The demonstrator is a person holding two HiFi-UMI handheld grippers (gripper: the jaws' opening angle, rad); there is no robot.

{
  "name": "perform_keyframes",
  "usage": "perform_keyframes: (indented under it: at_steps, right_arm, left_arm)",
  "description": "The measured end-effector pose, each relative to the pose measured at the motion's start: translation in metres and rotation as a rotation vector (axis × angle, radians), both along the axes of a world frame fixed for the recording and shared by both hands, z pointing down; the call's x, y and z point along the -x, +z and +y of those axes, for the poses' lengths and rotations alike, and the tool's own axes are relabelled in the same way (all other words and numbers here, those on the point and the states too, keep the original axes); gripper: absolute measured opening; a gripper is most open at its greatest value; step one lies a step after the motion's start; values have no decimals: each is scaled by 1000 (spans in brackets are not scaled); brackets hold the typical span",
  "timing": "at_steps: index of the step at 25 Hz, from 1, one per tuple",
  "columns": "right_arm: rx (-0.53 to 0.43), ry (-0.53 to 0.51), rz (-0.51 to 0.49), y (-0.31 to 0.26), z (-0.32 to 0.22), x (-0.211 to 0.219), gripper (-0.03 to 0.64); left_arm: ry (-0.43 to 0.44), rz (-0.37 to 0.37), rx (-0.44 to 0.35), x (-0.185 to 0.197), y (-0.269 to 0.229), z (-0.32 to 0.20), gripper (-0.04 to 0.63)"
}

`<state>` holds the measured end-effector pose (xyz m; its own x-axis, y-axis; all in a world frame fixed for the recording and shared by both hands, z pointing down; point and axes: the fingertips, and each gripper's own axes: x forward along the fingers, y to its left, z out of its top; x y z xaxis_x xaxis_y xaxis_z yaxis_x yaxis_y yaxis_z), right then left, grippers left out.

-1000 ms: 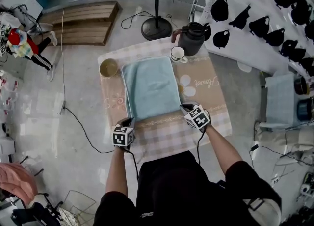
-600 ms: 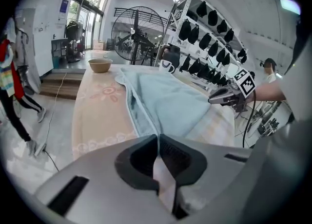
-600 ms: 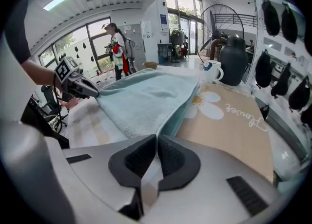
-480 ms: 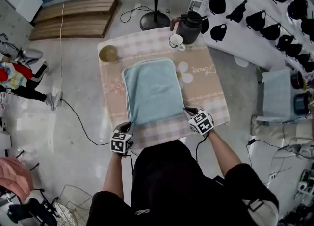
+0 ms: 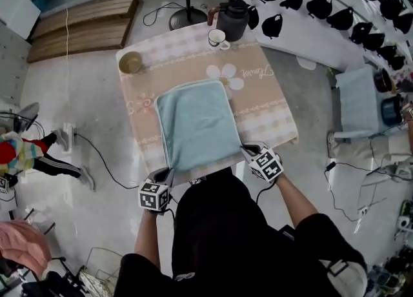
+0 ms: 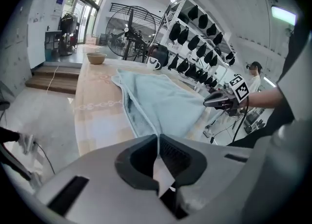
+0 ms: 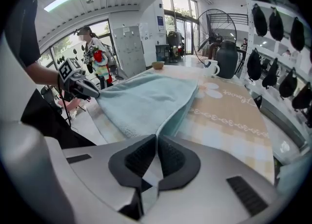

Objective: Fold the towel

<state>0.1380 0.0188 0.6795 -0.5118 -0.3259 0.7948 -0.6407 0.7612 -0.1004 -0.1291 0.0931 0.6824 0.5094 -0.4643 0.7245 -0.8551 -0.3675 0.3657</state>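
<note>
A light blue towel [image 5: 193, 124] lies folded on the checked tablecloth [image 5: 271, 115], its near edge at the table's front edge. My left gripper [image 5: 164, 174] is shut on the towel's near left corner, and the towel's hem [image 6: 146, 118] runs straight into the closed jaws in the left gripper view. My right gripper [image 5: 246, 152] is shut on the near right corner; the towel [image 7: 146, 101] stretches away from its closed jaws. Each gripper view shows the other gripper across the towel: the right gripper [image 6: 219, 100] and the left gripper [image 7: 80, 87].
At the table's far end stand a small bowl [image 5: 130, 62], a white mug [image 5: 216, 38] and a dark jug [image 5: 233, 18]. A fan base [image 5: 186, 17] and a wooden pallet [image 5: 77, 21] sit beyond. A rack of black bags [image 5: 310, 5] runs along the right. Cables lie on the floor.
Both grippers have drawn back toward the person with the towel's near corners, sliding the towel away from the mug and bowl toward the table's front edge.
</note>
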Motion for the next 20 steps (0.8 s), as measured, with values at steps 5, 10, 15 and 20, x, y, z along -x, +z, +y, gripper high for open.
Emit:
perform_keyframes:
  at_steps: [5,10,15,20]
  right_arm:
    - [-44,10,-9,-23,-14,0,17]
    - [-101,11,-5,-61,-71,13,17]
    - [-130,13,-21,-97,-151,32,17]
    - [-108,10,10,-97,-212,46,17]
  left_arm:
    - [-44,75,-25,4,-25,-17,20]
    - [-104,149,-72,23,-66,-69,20]
    - [-126,148,-120,48,-93,-139,21]
    - [-127,93,-114,64,-92,-213,21]
